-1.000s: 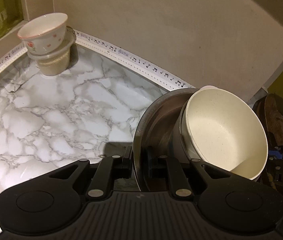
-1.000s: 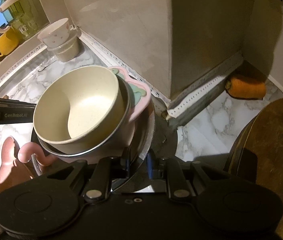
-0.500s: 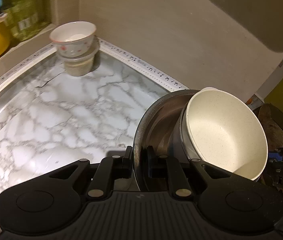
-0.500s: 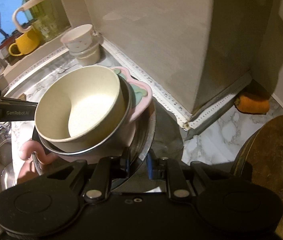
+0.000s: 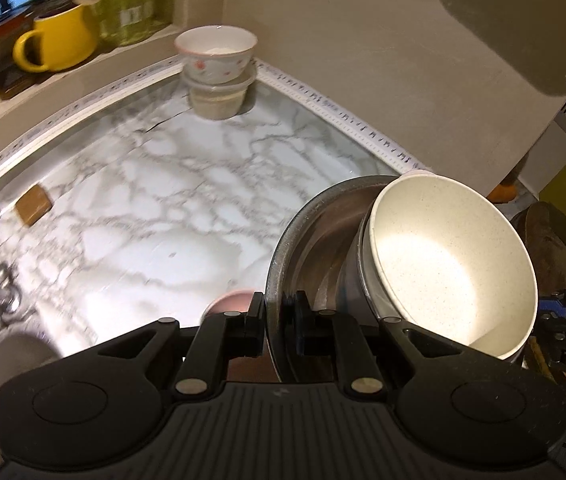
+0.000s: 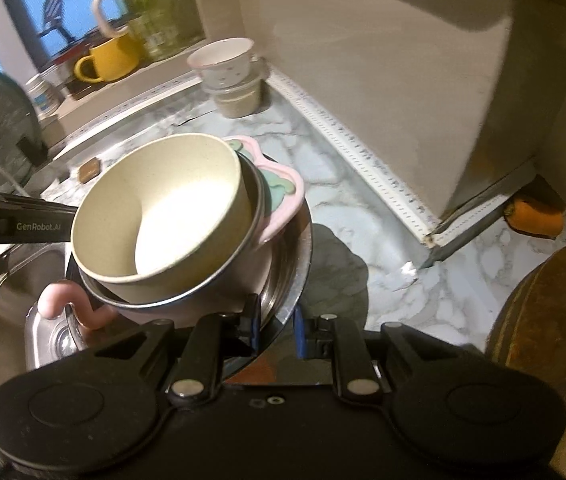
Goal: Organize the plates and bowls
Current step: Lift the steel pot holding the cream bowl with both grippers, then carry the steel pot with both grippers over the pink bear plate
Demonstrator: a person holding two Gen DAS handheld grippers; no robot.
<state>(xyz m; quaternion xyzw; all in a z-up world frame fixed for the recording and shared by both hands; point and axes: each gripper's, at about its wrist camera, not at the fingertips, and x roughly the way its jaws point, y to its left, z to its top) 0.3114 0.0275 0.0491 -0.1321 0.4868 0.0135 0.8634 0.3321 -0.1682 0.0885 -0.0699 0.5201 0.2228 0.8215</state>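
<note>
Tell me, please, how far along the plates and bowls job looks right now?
Done: a cream bowl is nested in a steel bowl, on a pink plate and a steel plate. In hand: the left gripper and right gripper each clamp that steel plate's rim, holding the stack above the marble counter. Left: set it down; the floral bowl on a lidded container remains separate.

Home kitchen: marble-patterned countertop (image 5: 155,208), steel sink (image 6: 15,280) at its edge, yellow mug (image 5: 57,40) on windowsill, stacked bowls (image 5: 217,72) in the corner
</note>
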